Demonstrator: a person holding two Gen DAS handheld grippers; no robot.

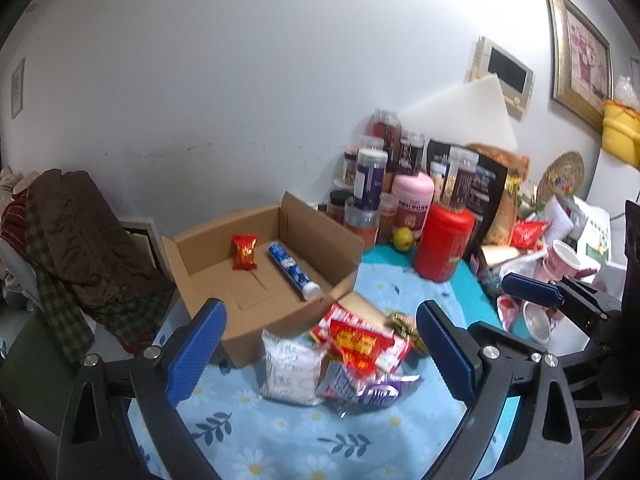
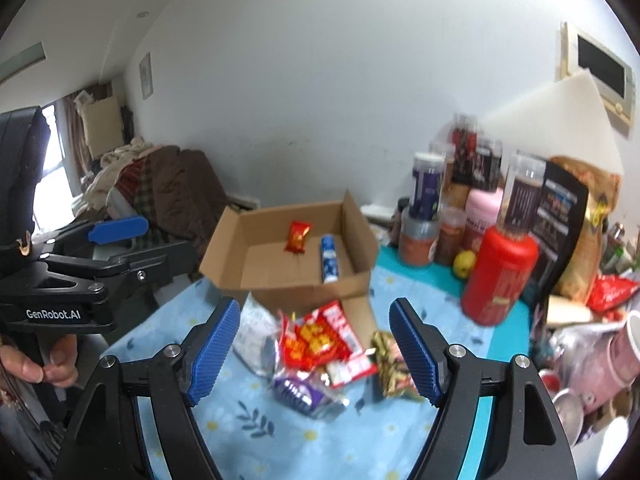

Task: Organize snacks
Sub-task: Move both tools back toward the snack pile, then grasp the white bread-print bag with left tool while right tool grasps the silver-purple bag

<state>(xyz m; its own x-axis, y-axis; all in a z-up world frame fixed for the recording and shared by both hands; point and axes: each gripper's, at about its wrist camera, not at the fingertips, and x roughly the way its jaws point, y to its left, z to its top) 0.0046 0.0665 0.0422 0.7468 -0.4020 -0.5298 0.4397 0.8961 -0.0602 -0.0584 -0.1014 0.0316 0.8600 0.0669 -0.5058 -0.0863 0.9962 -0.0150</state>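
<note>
An open cardboard box (image 1: 224, 256) (image 2: 280, 292) sits on the flowered blue cloth. Inside lie a small red packet (image 1: 244, 253) (image 2: 298, 237) and a blue-and-white tube (image 1: 294, 271) (image 2: 329, 259). In front of the box is a loose pile: a white packet (image 1: 290, 368), a red-and-white packet (image 1: 362, 342) (image 2: 320, 338), a purple packet (image 1: 372, 390) (image 2: 300, 390) and a gold-green packet (image 2: 390, 364). My left gripper (image 1: 318, 354) is open and empty above the pile. My right gripper (image 2: 316, 350) is open and empty above the same pile.
Jars, a red canister (image 1: 444, 242) (image 2: 500, 276), a pink tub (image 1: 412, 196), a green fruit (image 1: 402, 239) and bags crowd the back right. Cups (image 2: 608, 360) stand at the right. A chair with clothes (image 1: 80, 232) is at the left.
</note>
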